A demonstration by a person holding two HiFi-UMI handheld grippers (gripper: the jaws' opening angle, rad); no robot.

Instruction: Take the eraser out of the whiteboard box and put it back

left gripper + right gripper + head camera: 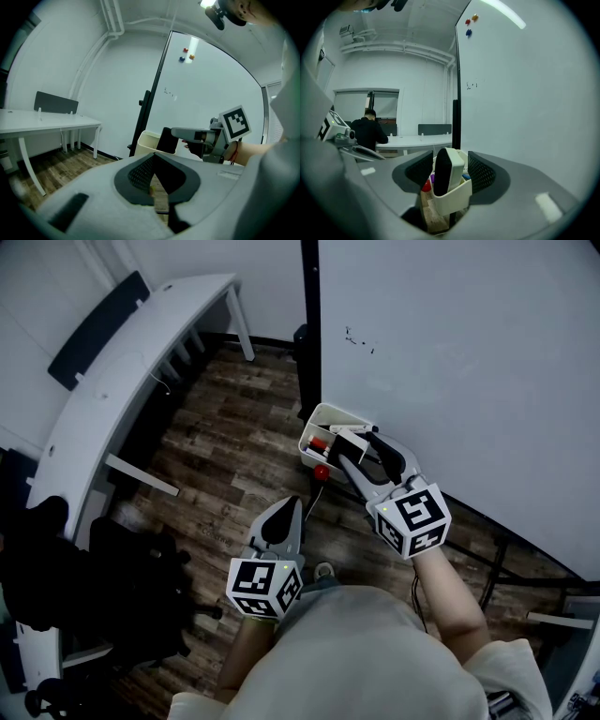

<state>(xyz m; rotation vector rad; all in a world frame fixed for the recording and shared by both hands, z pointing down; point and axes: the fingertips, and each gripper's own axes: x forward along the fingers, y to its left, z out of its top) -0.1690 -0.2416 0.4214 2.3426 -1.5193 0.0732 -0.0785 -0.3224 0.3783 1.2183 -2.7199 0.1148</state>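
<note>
Right gripper (450, 174) is at the box (457, 200). Its jaws are spread to both sides of the eraser (442, 171), with a small gap on each side, so it grasps nothing. Eraser stands in the box, long axis upright, top above the rim. Left gripper (284, 514) is clenched, empty and well apart from the box. I judge the right one only needs to close and lift straight up.

Head view steeply down; left gripper view level, back from box (148, 141); right gripper view close on it; whiteboard (450, 352) shared
</note>
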